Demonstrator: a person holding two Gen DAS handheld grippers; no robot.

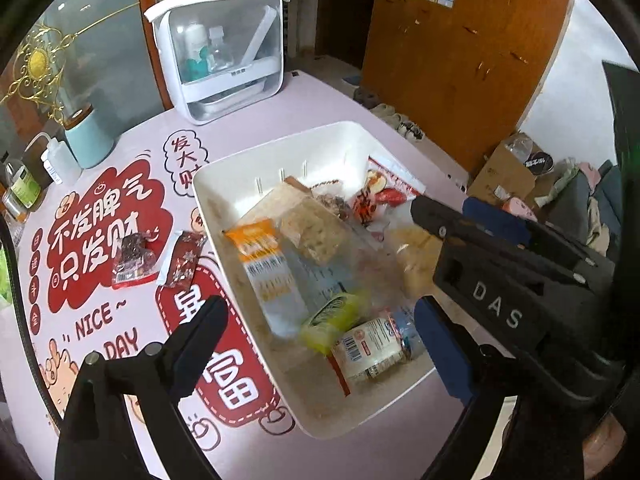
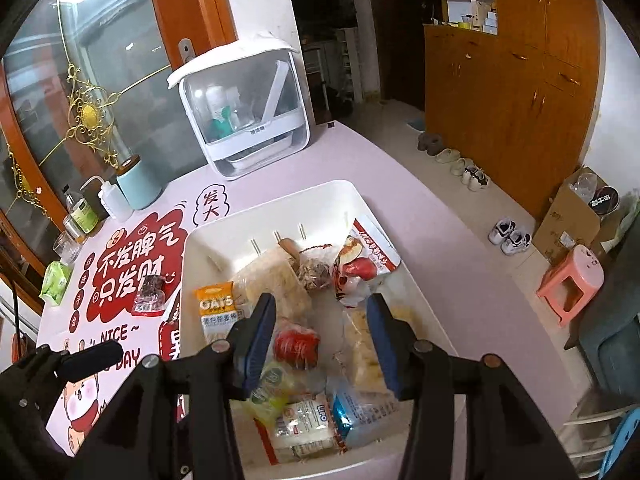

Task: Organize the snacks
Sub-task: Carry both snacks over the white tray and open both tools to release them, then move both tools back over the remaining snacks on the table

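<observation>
The white bin (image 2: 280, 208) of snacks is being hovered over by both grippers. The right gripper (image 2: 322, 340) is being held open, a red packet (image 2: 296, 346) sitting between its fingers. The left gripper (image 1: 320, 344) is being held open over the yellow-green packet (image 1: 332, 316); two dark packets (image 1: 134, 258) are lying on the mat to its left.

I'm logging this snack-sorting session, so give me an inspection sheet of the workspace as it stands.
Surface: pink table mat with red cartoon print.
Job's things: white bin holding many snack packs; two dark red packets lie outside on the mat.
Clutter: white cabinet, blue canister, squeeze bottle.
Grippers: right tool open above the bin; left tool open, empty.
Cables: nothing seen.
Surroundings: wooden cupboards, shoes, pink stool.
</observation>
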